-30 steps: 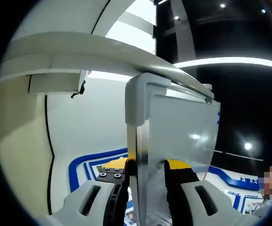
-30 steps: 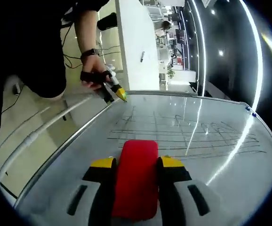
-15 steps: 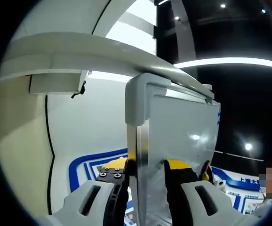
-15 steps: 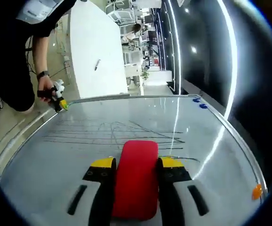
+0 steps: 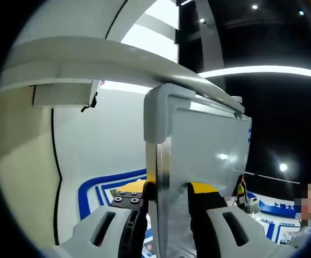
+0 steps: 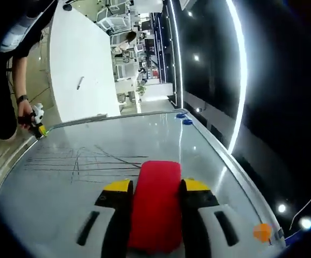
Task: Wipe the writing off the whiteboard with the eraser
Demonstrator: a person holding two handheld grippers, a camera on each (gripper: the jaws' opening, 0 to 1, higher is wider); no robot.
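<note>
In the left gripper view my left claw (image 5: 168,200) is clamped on the metal edge of the glossy whiteboard (image 5: 209,156), below its grey plastic corner cap (image 5: 163,110). In the right gripper view my right claw (image 6: 155,189) grips the smooth red eraser (image 6: 154,204) flat on the board, just right of the thin black lines (image 6: 85,164).
</note>
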